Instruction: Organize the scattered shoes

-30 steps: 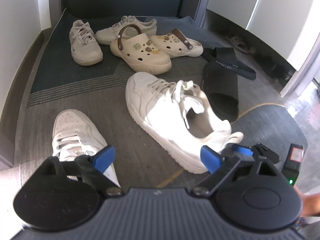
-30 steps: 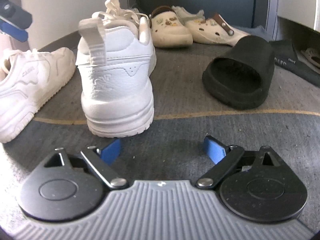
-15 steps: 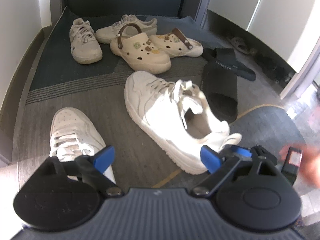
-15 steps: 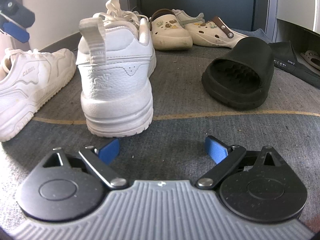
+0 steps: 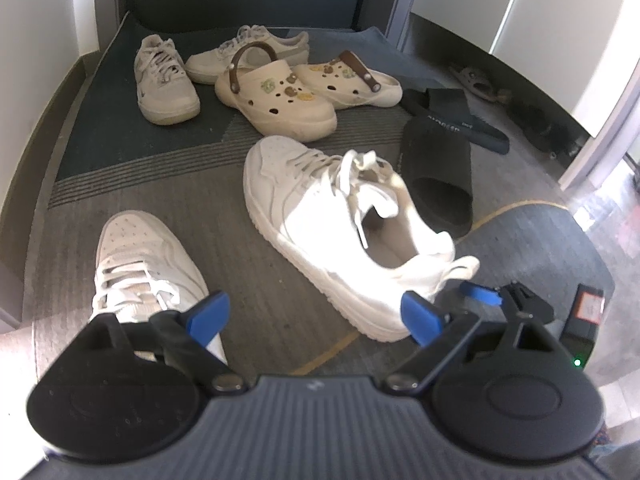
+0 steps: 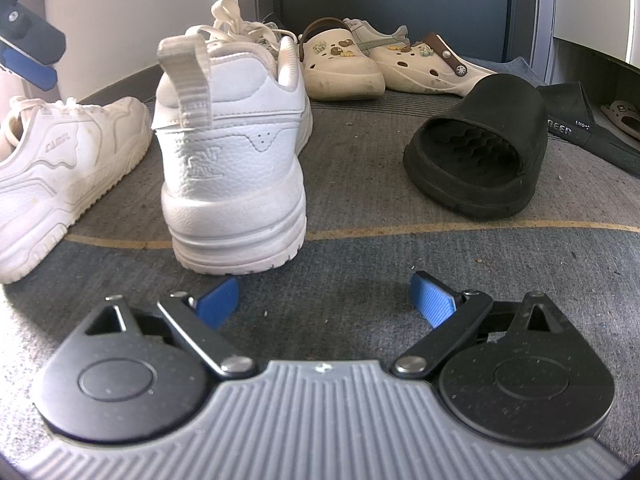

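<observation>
Nothing is gripped yet: the step in hand is judged to be the approach, w/ no shoe picked up. The left gripper (image 5: 314, 318) is held above the floor (image 5: 256, 304) w/ jaws spread wide and empty; the right gripper (image 6: 326, 306) is held low over the carpet, jaws likewise wide apart and empty. The shoes are seen scattered, unpaired: a white trainer (image 6: 236, 148) stands upright nearest the right gripper, heel and pull-loop facing it, just ahead and slightly to the left of the gap btwn the jaws. Its likely mate, a second white sneaker (image 5: 144, 272), lies apart to the left, toe pointing away, partly under the left gripper. A black slide (image 6: 480, 160) is turned open-end toward the right gripper; another black slide (image 5: 452, 118) lies behind it. Two cream clogs (image 5: 280, 100) and a pair of beige sneakers (image 5: 164, 80) lie farther back on the dark mat (image 5: 100, 128). Next move, as judged: the right gripper is to be shifted left and fwd so the heel counter is straddled, then closed on it; the trainer is then to be set beside its mate, toes aligned.
</observation>
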A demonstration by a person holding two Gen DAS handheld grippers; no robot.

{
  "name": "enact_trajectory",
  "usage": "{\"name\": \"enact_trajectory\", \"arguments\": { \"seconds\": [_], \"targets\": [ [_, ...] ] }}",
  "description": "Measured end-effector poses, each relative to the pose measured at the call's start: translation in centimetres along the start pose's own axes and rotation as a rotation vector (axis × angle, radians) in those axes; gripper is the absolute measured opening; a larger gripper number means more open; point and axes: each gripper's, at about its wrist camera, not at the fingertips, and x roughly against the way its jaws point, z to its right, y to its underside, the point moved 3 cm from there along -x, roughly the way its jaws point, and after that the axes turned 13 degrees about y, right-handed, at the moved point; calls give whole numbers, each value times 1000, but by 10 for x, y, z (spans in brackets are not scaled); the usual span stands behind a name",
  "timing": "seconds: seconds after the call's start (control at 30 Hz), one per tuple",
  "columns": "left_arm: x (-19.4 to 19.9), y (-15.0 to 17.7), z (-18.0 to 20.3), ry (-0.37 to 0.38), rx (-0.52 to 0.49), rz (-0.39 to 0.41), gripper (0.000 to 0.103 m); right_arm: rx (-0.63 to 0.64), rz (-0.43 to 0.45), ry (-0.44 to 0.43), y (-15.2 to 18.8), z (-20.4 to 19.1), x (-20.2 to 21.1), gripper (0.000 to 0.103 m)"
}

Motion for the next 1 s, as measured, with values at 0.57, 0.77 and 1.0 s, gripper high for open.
{"name": "enact_trajectory", "arguments": {
  "seconds": [0.57, 0.77, 1.0],
  "targets": [
    [-9, 5, 5, 4, -10, -23, 94, 3, 0, 0, 0, 0, 0, 95],
    [-10, 7, 4, 5, -4, -29, 94, 4, 0, 0, 0, -1, 0, 95],
    [-4, 7, 1, 4, 4, -19, 94, 5, 0, 0, 0, -2, -1, 95]
  ]
}}
